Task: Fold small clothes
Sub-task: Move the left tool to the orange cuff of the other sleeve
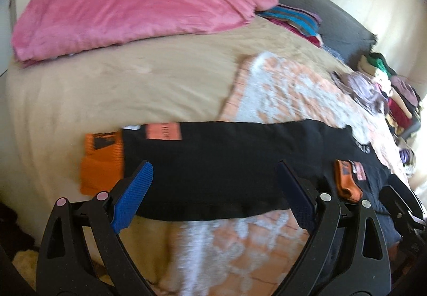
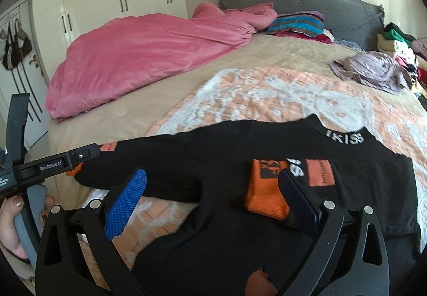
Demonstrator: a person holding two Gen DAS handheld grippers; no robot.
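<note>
1. The black garment with orange cuffs lies spread flat across the orange-and-white blanket on the bed.
2. The left hand-held gripper hangs over it, jaws spread, holding nothing.
3. The right hand-held gripper is likewise spread wide above the garment.
</note>
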